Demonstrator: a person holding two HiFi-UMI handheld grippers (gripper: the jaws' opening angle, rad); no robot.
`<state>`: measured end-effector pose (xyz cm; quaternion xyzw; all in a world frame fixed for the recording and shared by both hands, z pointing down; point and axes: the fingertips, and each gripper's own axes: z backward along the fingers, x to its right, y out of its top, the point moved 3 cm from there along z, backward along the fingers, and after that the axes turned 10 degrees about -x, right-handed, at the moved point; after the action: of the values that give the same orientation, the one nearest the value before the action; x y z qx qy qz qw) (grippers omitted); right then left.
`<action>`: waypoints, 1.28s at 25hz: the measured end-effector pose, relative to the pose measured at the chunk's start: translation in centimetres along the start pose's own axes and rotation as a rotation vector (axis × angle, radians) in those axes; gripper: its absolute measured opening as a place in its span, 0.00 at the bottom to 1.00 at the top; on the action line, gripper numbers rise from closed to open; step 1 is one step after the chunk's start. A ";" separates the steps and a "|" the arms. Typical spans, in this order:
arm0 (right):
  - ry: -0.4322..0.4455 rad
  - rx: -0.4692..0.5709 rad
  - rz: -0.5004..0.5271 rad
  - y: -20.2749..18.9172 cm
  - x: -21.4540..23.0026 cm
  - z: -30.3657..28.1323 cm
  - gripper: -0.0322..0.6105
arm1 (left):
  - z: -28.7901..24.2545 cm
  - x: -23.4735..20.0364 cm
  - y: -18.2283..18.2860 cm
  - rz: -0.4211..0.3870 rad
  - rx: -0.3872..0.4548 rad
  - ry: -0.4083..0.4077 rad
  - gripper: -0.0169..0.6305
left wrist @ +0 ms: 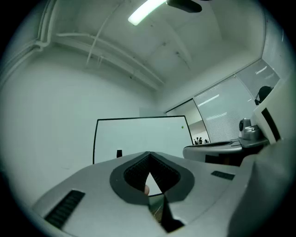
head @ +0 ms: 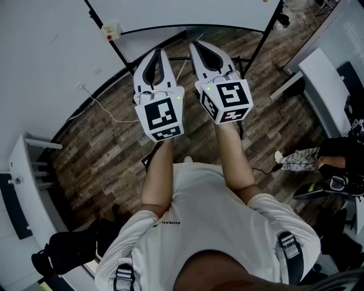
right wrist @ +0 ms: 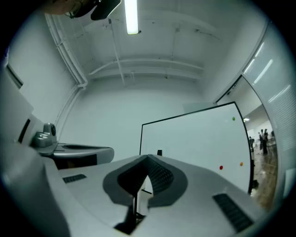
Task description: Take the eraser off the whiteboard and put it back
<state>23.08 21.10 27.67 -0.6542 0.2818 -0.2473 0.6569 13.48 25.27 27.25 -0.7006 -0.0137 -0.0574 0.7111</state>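
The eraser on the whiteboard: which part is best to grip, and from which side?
Probably the two vertical sides of the eraser, coming straight at the whiteboard from the front: it looks like a small upright block flat on the board, so only its sides stand free.

Looking straight down past a white t-shirt, two bare forearms stick out side by side. Each holds a white two-jaw gripper with a black-and-white marker cube on it. The left gripper and right gripper both aim toward the black-framed whiteboard, jaw tips pinched together. There's a dark wood-plank floor underneath, with a thin white cable trailing across it. A small white wall box with a red button sits upper left, and a seated person's legs poke in at the right.
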 end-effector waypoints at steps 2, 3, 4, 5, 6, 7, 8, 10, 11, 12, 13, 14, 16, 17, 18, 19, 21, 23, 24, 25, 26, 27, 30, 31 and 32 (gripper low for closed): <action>0.002 0.002 0.000 0.0 -0.2 -0.7 0.07 | -0.4 -0.5 -0.1 -0.003 0.001 0.000 0.03; 0.002 0.003 0.000 -0.1 -0.3 -1.1 0.07 | -0.7 -0.8 -0.2 -0.003 0.001 -0.001 0.03; 0.002 0.003 0.000 -0.1 -0.3 -1.4 0.07 | -0.9 -1.1 -0.2 -0.002 0.001 -0.002 0.03; 0.002 0.002 -0.002 -0.2 -0.4 -1.8 0.07 | -1.2 -1.4 -0.3 -0.001 0.000 -0.002 0.03; 0.002 0.000 -0.005 -0.2 -0.4 -2.3 0.07 | -1.5 -1.7 -0.4 -0.001 -0.002 -0.003 0.03; 0.003 0.000 -0.012 -0.2 -0.3 -2.7 0.07 | -1.8 -2.0 -0.5 -0.001 -0.005 -0.004 0.03; 0.004 0.002 -0.021 -0.2 -0.3 -3.1 0.07 | -2.1 -2.3 -0.6 -0.001 -0.007 -0.006 0.03; 0.007 0.010 -0.040 -0.2 -0.3 -3.8 0.07 | -2.7 -3.0 -0.9 0.000 -0.011 -0.011 0.03; 0.006 0.012 -0.043 -0.1 -0.3 -4.3 0.07 | -3.1 -3.5 -1.0 0.002 -0.012 -0.014 0.03; 0.002 0.011 -0.041 -0.1 -0.5 -4.8 0.07 | -3.4 -3.9 -1.2 0.005 -0.014 -0.015 0.03; -0.003 0.010 -0.038 -0.1 -0.6 -5.3 0.07 | -3.8 -4.4 -1.4 0.008 -0.016 -0.016 0.03; -0.009 0.008 -0.039 -0.2 -0.7 -5.7 0.07 | -4.1 -4.8 -1.6 0.010 -0.019 -0.019 0.03; -0.020 0.007 -0.049 -0.5 -1.0 -6.2 0.07 | -4.5 -5.4 -2.1 0.012 -0.024 -0.026 0.03; -0.024 0.007 -0.050 -0.6 -1.1 -6.5 0.07 | -4.7 -5.7 -2.3 0.015 -0.026 -0.030 0.03; -0.025 0.006 -0.047 -0.7 -1.3 -6.8 0.07 | -5.0 -6.0 -2.5 0.019 -0.027 -0.031 0.03; -0.026 0.004 -0.041 -0.7 -1.4 -7.2 0.07 | -5.3 -6.3 -2.6 0.022 -0.029 -0.032 0.03; -0.028 -0.002 -0.042 -0.8 -1.5 -7.8 0.07 | -5.6 -6.9 -2.9 0.024 -0.035 -0.036 0.03; -0.030 -0.005 -0.052 -0.9 -1.3 -8.4 0.07 | -6.0 -7.3 -3.0 0.023 -0.035 -0.037 0.03; -0.028 -0.006 -0.057 -0.9 -1.2 -8.8 0.07 | -6.3 -7.6 -3.1 0.023 -0.035 -0.036 0.03; -0.026 -0.006 -0.060 -1.0 -1.2 -9.3 0.07 | -6.6 -7.9 -3.2 0.024 -0.036 -0.035 0.03; -0.024 -0.007 -0.059 -1.1 -1.2 -9.9 0.07 | -7.0 -8.2 -3.5 0.027 -0.038 -0.033 0.03; -0.024 -0.010 -0.053 -1.2 -1.2 -10.4 0.07 | -7.5 -8.5 -3.7 0.031 -0.041 -0.033 0.03; -0.021 -0.019 -0.034 -1.7 -0.8 -12.4 0.07 | -9.5 -9.0 -4.3 0.042 -0.044 -0.032 0.03; -0.017 -0.021 -0.032 -1.9 -0.6 -13.0 0.07 | -10.1 -9.1 -4.5 0.044 -0.043 -0.030 0.03; -0.013 -0.021 -0.031 -2.0 -0.3 -13.7 0.07 | -10.8 -9.3 -4.6 0.044 -0.041 -0.027 0.03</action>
<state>13.42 11.36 29.92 -0.6670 0.2700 -0.2500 0.6478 3.13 14.99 30.75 -0.7160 -0.0065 -0.0326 0.6973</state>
